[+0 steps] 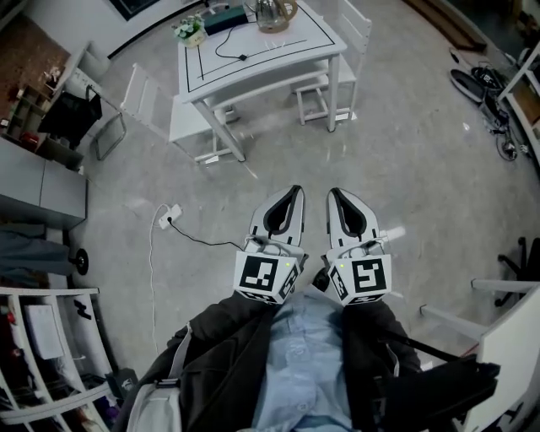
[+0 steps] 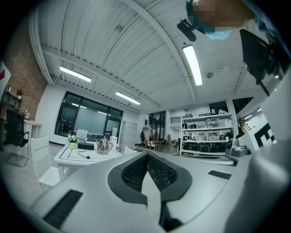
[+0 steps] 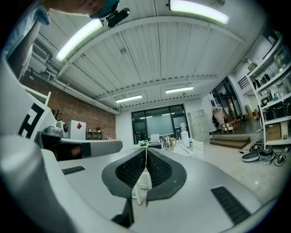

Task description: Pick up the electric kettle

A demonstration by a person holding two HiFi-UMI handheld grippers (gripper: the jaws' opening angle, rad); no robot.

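The steel electric kettle (image 1: 274, 13) stands on the far side of a white table (image 1: 295, 42) across the room. It appears small in the left gripper view, kettle (image 2: 104, 145), and in the right gripper view, kettle (image 3: 169, 143). My left gripper (image 1: 294, 192) and right gripper (image 1: 334, 195) are held side by side close to the person's chest, pointing level toward the table, far from the kettle. Both are shut with nothing between the jaws.
A small flower pot (image 1: 191, 29), a dark box and a black cable lie on the table. White chairs (image 1: 325, 84) and a bench stand around it. A power strip with cord (image 1: 169, 218) lies on the floor to the left. Shelves stand at lower left.
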